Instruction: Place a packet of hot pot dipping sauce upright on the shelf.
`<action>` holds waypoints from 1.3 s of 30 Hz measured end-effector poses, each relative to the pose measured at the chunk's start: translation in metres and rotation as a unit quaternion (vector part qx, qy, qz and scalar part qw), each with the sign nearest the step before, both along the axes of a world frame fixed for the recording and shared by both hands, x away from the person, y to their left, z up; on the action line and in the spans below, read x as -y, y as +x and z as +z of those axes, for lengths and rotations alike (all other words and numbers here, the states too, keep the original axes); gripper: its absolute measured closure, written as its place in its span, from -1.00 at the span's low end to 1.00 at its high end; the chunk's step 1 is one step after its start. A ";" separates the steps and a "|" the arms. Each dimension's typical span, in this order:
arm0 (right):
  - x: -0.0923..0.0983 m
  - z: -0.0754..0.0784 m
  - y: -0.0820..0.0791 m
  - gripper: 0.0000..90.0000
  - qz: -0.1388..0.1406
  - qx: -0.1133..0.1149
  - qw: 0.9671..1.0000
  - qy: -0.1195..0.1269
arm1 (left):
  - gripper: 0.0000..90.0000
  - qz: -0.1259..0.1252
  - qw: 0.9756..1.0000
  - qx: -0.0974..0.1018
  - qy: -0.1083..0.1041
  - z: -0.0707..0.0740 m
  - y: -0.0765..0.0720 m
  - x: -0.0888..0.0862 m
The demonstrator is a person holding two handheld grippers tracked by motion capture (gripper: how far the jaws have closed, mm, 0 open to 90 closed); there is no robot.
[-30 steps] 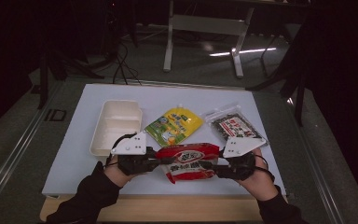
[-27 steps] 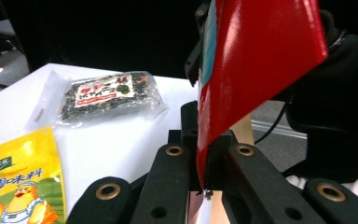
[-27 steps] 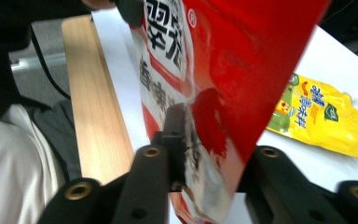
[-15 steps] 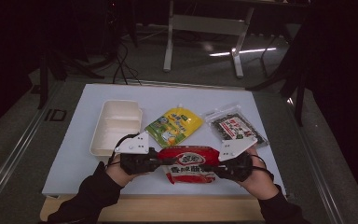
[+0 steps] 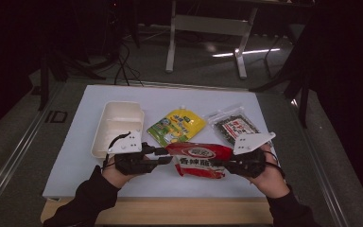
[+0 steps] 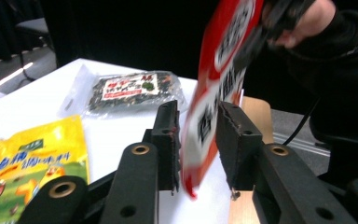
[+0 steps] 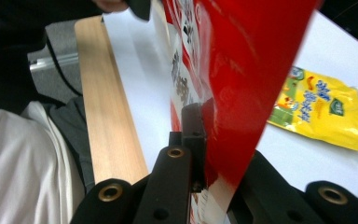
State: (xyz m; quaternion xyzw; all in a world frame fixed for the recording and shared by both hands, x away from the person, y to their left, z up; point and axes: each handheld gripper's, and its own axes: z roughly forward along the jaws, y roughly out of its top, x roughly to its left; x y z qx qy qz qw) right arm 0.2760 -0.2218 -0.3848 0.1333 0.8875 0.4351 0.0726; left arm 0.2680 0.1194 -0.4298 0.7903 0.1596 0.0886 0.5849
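Red snack packet (image 5: 199,160) is being held up just above the near edge of the white table (image 5: 75,156), stretched between the two grippers. Its right end is being clamped by the right gripper (image 5: 221,164), whose jaws are pressed tight on the film in the right gripper view. Its left end is standing between the jaws of the left gripper (image 5: 166,156); these have just been opening, and in the left gripper view the packet (image 6: 214,93) is hanging between the pads without being pressed by them. A cream tray (image 5: 118,126) is lying at the table's left, beside the left gripper; whether anything is lying in it cannot be told. A yellow pouch (image 5: 176,126) and a clear bag of dark contents (image 5: 231,126) are lying flat beyond the packet, well apart from it. Printing on the red packet is being blurred in both gripper views and is not legible. Both forearms, in black sleeves, are being brought in from the near edge, with the grippers pointed toward each other roughly level.
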 end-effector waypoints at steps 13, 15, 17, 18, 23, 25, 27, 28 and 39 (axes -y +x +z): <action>0.006 0.024 0.019 1.00 -0.031 0.022 0.999 0.027 | 0.01 0.007 0.999 -0.042 0.008 -0.038 -0.012 0.008; 0.005 0.027 0.023 1.00 -0.034 0.027 0.999 0.029 | -0.16 0.014 0.999 -0.050 0.011 -0.045 -0.014 0.012; 0.003 0.029 0.026 1.00 -0.036 0.029 0.998 0.032 | -0.38 0.022 0.998 -0.048 0.023 -0.053 -0.017 0.017; 0.002 0.030 0.028 1.00 -0.036 0.030 0.998 0.031 | -0.44 0.022 0.998 -0.050 0.027 -0.056 -0.018 0.020; -0.003 0.033 0.037 1.00 -0.038 0.031 0.998 0.036 | -0.68 0.019 0.997 -0.063 0.036 -0.069 -0.019 0.026; -0.005 0.033 0.042 1.00 -0.038 0.029 0.998 0.037 | -0.77 0.022 0.997 -0.066 0.046 -0.073 -0.019 0.028; -0.009 0.034 0.046 1.00 -0.038 0.030 0.998 0.038 | -0.84 0.024 0.996 -0.071 0.043 -0.076 -0.019 0.028; -0.011 0.034 0.049 1.00 -0.038 0.029 0.998 0.038 | -0.91 0.030 0.996 -0.068 0.045 -0.077 -0.019 0.028; -0.037 0.039 0.079 1.00 -0.038 0.025 0.998 0.044 | -0.98 0.049 0.998 -0.023 0.035 -0.087 -0.026 0.022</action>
